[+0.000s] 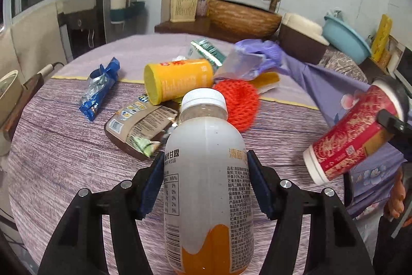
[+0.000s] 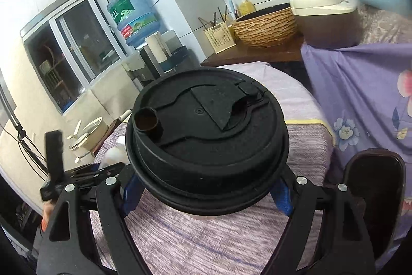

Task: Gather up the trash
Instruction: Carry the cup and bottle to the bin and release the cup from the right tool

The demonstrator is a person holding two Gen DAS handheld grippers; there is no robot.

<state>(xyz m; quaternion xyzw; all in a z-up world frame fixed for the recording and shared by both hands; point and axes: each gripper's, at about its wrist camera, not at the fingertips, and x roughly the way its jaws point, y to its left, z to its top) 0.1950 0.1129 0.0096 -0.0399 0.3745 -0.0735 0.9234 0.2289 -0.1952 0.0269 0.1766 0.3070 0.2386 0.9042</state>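
Left gripper is clamping a translucent plastic bottle with white cap and orange dregs above the round purple-clothed table; behind it are lying a blue foil wrapper, a yellow canister and an orange mesh; right gripper is gripping a red paper cup under its black lid.

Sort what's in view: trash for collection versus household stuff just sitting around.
Trash:
- drink bottle, in left hand-held gripper
- red paper cup, in right hand-held gripper
- yellow canister
- blue wrapper
- brown pouch

Lying about:
- woven basin
- chopstick holder
- water jug
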